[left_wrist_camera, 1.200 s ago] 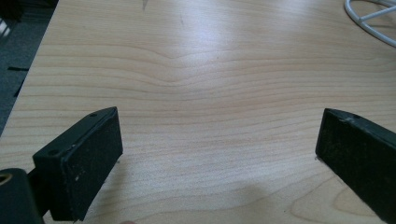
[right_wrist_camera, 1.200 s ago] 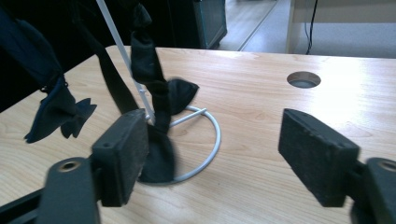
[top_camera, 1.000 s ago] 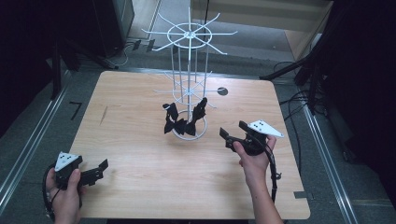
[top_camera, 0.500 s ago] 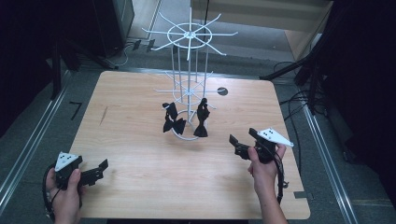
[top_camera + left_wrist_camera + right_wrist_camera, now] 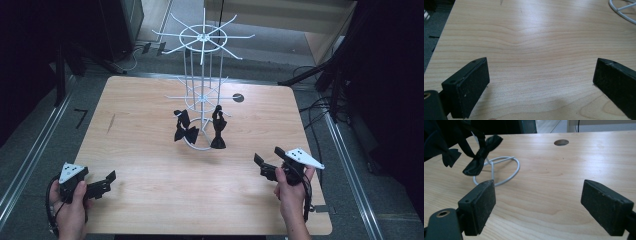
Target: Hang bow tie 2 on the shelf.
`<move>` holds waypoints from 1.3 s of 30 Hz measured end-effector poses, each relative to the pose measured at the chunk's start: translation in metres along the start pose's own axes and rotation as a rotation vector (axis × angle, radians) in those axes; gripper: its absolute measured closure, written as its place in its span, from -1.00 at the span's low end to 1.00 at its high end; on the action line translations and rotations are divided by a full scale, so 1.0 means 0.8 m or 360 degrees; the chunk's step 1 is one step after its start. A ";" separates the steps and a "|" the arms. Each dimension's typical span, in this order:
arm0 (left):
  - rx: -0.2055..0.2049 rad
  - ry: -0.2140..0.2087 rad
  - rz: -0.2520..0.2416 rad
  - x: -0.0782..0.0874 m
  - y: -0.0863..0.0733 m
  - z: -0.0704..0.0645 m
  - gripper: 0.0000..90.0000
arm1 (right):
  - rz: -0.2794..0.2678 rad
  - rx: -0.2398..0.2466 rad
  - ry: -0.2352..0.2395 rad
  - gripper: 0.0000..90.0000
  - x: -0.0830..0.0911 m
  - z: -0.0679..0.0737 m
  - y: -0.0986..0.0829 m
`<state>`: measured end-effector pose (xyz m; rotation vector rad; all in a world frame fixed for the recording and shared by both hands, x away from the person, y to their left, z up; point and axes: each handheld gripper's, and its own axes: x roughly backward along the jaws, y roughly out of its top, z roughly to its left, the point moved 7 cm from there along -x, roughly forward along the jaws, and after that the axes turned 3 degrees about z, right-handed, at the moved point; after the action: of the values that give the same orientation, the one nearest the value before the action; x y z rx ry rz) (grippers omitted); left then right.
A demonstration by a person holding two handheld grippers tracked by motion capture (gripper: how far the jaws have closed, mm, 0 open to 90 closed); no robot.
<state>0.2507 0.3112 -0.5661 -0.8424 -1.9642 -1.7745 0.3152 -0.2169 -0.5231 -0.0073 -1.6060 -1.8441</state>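
Black bow ties (image 5: 186, 132) hang on the white wire rack (image 5: 202, 90); right hand-held gripper (image 5: 265, 167) has pulled back toward the counter (image 5: 150, 200) edge, wide open, empty. Left hand-held gripper (image 5: 106, 181) likewise.

This looks like a lab or recording room. A bare wooden table (image 5: 150, 150) with a cable hole (image 5: 238, 98) fills the frame's middle, on grey carpet with metal floor rails (image 5: 30, 160) at left and right. Dark equipment stands and loose cables (image 5: 320, 107) crowd the upper corners.

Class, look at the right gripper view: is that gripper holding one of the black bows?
No: the right gripper stands open over bare table, and the black bow hangs apart on the white rack.
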 end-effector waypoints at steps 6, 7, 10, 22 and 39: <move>0.0005 0.0003 -0.0005 0.000 0.000 0.000 -0.98 | 0.0009 -0.0002 -0.0009 -0.71 0.006 -0.007 -0.009; 0.0001 0.0003 -0.0002 0.000 0.000 0.000 -0.98 | 0.0007 -0.0003 -0.0011 -0.71 0.008 -0.009 -0.011; -0.0001 0.0002 0.0001 0.000 0.000 0.000 -0.98 | 0.0004 -0.0005 -0.0016 -0.71 0.012 -0.014 -0.016; 0.0003 0.0002 -0.0001 0.000 0.000 0.000 -0.98 | 0.0000 -0.0043 -0.0071 -0.71 0.034 -0.040 -0.033; -0.0001 0.0003 -0.0001 0.000 0.000 0.000 -0.98 | 0.0031 -0.0072 -0.0141 -0.71 0.065 -0.070 -0.063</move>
<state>0.2506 0.3112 -0.5659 -0.8400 -1.9630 -1.7762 0.2744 -0.2906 -0.5583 -0.1261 -1.6176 -1.8883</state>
